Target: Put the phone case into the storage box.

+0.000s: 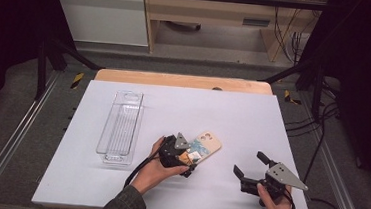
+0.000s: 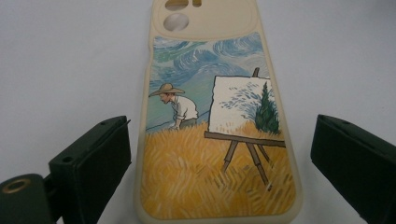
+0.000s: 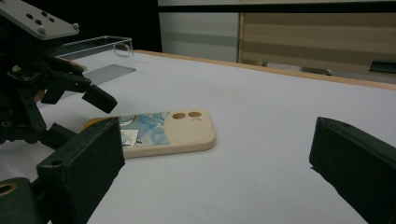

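A cream phone case point(image 1: 205, 145) printed with a painter, an easel and a wheat field lies flat on the white table point(image 1: 242, 119), picture side up. My left gripper point(image 1: 192, 161) hovers over the case's near end, open, its black jaws straddling the case point(image 2: 219, 135) on both sides without touching it. To the right my right gripper point(image 1: 250, 163) sits low over the table, open and holding nothing, pointing toward the case point(image 3: 168, 133). The left gripper point(image 3: 77, 114) also appears in the right gripper view, its fingers spread over the case's end.
A clear, long plastic tray point(image 1: 120, 127) stands on the table's left part, and its rim point(image 3: 100, 44) shows behind the left gripper. The table's wooden far edge point(image 1: 183, 80) borders a grey floor with metal frame legs and cables.
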Available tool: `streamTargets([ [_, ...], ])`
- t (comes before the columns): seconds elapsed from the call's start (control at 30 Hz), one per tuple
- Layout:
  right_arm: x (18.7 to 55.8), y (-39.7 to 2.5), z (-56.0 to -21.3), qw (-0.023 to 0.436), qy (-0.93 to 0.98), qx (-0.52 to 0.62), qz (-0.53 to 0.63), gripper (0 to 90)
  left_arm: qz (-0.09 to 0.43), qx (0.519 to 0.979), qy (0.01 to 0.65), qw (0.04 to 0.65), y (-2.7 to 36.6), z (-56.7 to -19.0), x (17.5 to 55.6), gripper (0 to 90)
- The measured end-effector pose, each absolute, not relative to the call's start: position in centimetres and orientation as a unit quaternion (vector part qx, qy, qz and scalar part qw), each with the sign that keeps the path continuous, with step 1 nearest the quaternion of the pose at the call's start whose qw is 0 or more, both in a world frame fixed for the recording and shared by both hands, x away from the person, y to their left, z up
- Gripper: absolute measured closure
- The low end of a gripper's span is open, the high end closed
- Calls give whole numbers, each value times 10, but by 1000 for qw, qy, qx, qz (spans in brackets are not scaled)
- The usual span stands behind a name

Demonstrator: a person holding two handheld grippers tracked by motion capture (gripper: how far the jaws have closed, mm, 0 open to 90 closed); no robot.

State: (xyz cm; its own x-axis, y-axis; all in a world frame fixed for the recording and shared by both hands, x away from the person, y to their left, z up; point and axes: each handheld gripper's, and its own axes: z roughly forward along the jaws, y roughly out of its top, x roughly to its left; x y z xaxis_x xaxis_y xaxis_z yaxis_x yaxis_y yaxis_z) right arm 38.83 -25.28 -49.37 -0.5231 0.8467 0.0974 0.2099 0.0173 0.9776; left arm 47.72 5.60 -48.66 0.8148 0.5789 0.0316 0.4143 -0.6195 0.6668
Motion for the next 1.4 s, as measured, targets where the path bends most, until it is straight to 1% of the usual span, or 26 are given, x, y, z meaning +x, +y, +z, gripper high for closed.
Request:
streamTargets([
  [0.43,388,-252,-494,274,658,402,574,31,120,895,283,324,54,-492,478,49],
  [0.8,389,-253,-494,273,657,401,576,31,114,894,290,322,52,-497,483,68],
  [0.97,389,-252,-495,271,658,402,576,31,120,894,289,321,50,-496,482,102],
  [1.17,389,-249,-495,268,661,396,578,33,125,890,296,325,50,-496,478,112],
  [1.4,388,-249,-494,270,657,399,579,35,141,886,284,339,49,-489,472,117],
])
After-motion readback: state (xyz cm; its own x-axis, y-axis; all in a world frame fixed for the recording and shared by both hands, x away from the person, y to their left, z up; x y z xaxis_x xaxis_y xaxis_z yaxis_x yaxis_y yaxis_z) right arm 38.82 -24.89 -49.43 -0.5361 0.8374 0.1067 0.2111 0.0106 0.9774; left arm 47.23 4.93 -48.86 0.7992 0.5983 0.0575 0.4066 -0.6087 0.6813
